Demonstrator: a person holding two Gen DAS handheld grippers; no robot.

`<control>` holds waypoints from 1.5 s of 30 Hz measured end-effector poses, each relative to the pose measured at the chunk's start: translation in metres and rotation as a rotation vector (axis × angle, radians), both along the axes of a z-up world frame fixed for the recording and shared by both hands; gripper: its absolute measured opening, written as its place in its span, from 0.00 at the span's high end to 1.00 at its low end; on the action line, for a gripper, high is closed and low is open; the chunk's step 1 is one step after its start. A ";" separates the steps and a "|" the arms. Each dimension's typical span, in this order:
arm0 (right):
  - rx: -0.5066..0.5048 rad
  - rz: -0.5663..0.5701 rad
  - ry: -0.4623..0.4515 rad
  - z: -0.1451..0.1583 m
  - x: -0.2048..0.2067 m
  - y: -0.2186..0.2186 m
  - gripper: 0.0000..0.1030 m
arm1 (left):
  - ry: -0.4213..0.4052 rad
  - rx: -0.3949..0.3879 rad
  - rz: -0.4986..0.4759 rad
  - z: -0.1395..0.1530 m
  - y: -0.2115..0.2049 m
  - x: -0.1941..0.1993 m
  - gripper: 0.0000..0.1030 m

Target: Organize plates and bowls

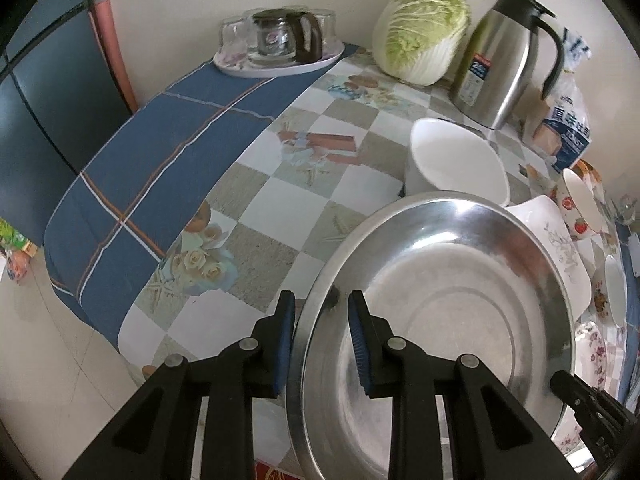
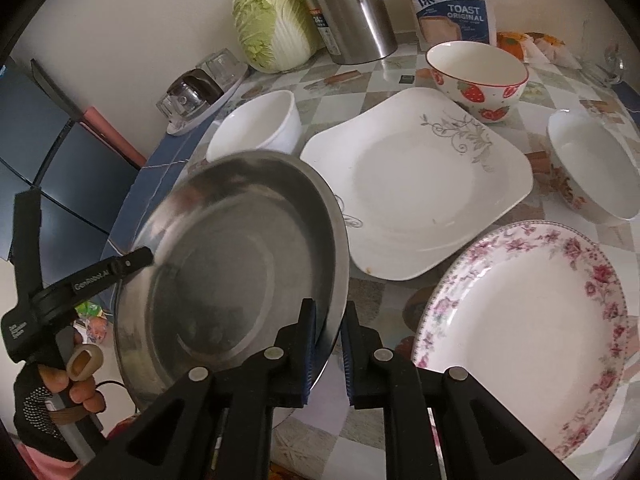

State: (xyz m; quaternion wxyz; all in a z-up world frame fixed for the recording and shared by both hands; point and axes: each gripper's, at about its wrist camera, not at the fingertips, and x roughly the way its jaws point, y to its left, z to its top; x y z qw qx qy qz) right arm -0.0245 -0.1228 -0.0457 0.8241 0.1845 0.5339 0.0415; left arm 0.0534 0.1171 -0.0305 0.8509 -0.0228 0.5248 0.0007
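A steel plate [image 1: 448, 304] is held tilted above the table between both grippers. My left gripper [image 1: 320, 300] straddles its left rim with jaws apart. My right gripper [image 2: 328, 308] straddles its right rim [image 2: 240, 256], jaws narrowly apart, the left pad against the rim. A white square plate [image 2: 416, 184] with grey vine print lies behind it. A pink-flowered round plate [image 2: 528, 328] lies at the right. A plain white bowl [image 2: 260, 124], a strawberry bowl [image 2: 476, 76] and a flowered white bowl [image 2: 592, 168] stand around them.
At the back stand a cabbage [image 2: 272, 24], a steel thermos jug [image 2: 352, 8], a toast bag [image 2: 452, 8] and a tray of upturned glasses [image 1: 276, 40]. A blue checked cloth [image 1: 160, 160] hangs over the table's left edge.
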 end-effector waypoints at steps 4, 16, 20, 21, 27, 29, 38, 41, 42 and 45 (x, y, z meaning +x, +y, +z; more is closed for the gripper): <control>0.005 -0.017 0.010 0.000 -0.005 -0.007 0.87 | -0.015 0.002 -0.025 0.010 -0.011 -0.004 0.73; 0.011 -0.126 -0.059 0.021 -0.016 -0.053 0.87 | -0.036 0.087 -0.151 0.038 -0.074 0.006 0.73; 0.035 -0.186 -0.087 0.026 -0.019 -0.076 0.87 | -0.036 0.097 -0.182 0.044 -0.101 0.015 0.73; 0.030 -0.198 -0.089 0.027 -0.019 -0.080 0.87 | -0.036 0.101 -0.188 0.043 -0.106 0.017 0.73; 0.005 -0.267 -0.073 0.020 -0.015 -0.105 0.87 | -0.001 0.087 -0.203 0.029 -0.136 0.029 0.73; 0.012 -0.296 -0.069 0.017 -0.015 -0.115 0.87 | 0.013 0.076 -0.209 0.023 -0.143 0.032 0.73; -0.019 -0.330 -0.067 0.012 -0.007 -0.132 0.87 | 0.019 0.071 -0.231 0.007 -0.161 0.046 0.73; -0.027 -0.331 -0.064 0.008 -0.002 -0.135 0.87 | 0.014 0.074 -0.236 0.005 -0.162 0.049 0.73; -0.029 -0.330 -0.065 0.007 -0.001 -0.135 0.87 | 0.016 0.071 -0.236 0.004 -0.162 0.051 0.73; -0.025 -0.332 -0.064 0.003 0.003 -0.138 0.87 | 0.023 0.062 -0.241 0.000 -0.162 0.054 0.73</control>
